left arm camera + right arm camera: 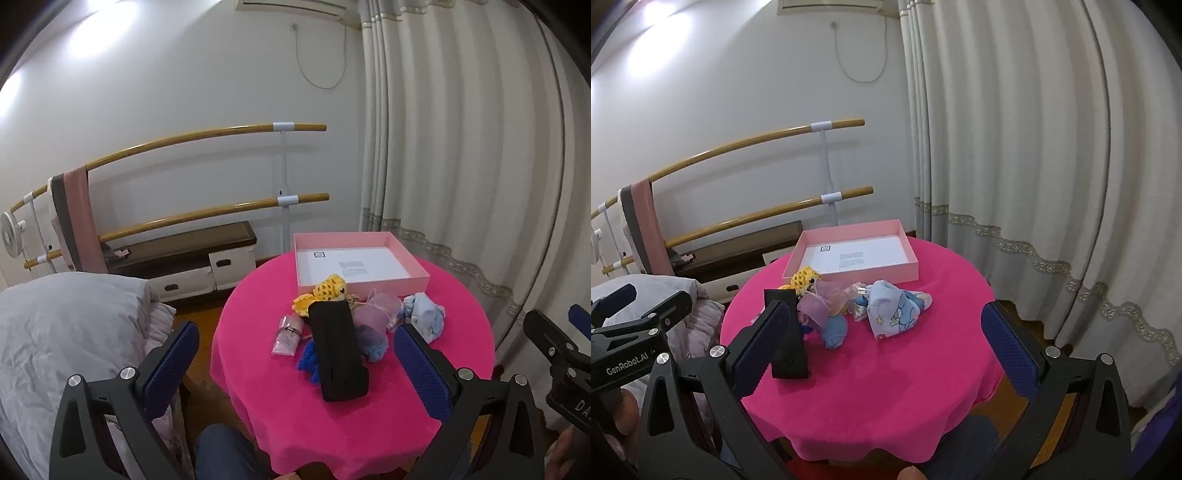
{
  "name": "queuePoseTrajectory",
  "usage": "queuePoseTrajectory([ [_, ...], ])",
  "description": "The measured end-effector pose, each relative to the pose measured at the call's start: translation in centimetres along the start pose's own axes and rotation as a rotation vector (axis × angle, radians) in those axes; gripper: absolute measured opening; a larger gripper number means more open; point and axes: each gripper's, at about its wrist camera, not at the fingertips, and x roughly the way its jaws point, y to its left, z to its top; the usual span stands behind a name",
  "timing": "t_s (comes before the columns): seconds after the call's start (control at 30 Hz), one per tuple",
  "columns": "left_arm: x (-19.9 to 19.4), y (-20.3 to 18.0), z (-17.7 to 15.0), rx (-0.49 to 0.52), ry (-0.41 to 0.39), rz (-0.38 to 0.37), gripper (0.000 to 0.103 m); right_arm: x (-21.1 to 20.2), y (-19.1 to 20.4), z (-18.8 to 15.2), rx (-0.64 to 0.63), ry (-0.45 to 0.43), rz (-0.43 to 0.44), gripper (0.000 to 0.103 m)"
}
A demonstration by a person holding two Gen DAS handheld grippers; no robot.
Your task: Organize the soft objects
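Observation:
A pile of soft things lies mid-table on a bright pink cloth [295, 424]: a yellow crochet toy [327, 288], a long black pouch [338, 354], a blue crochet piece [310, 360], a small pink packet [286, 334], a lilac mesh bag [373, 314] and a pale blue printed cloth [894, 310]. Behind them sits a shallow pink box [417, 278], with only a paper sheet inside. My left gripper [295, 358] hovers open before the pile, holding nothing. My right gripper [882, 332] is likewise open and holding nothing, short of the pile.
A bed with grey bedding [66, 332] stands left of the round table. Wooden ballet bars [207, 134] and a low bench with drawers [192, 258] line the back wall. Cream curtains [1034, 147] hang at the right. A person's knee [225, 450] is below the table edge.

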Motion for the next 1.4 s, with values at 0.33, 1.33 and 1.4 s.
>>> queuePoseTrajectory([
  [0.33,-0.5,-0.3,0.2,0.007,-0.036,0.025,0.103,0.0,0.1,0.2,-0.004,0.004,0.004,0.103],
  [1.33,-1.6,-0.7,0.1,-0.002,-0.084,0.016,0.103,-0.6,-0.4,0.5,0.016,-0.028,-0.037,0.103],
  [1.4,-1.6,-0.9,-0.1,-0.001,-0.085,0.015,0.103,-0.6,-0.4,0.5,0.016,-0.027,-0.035,0.103],
])
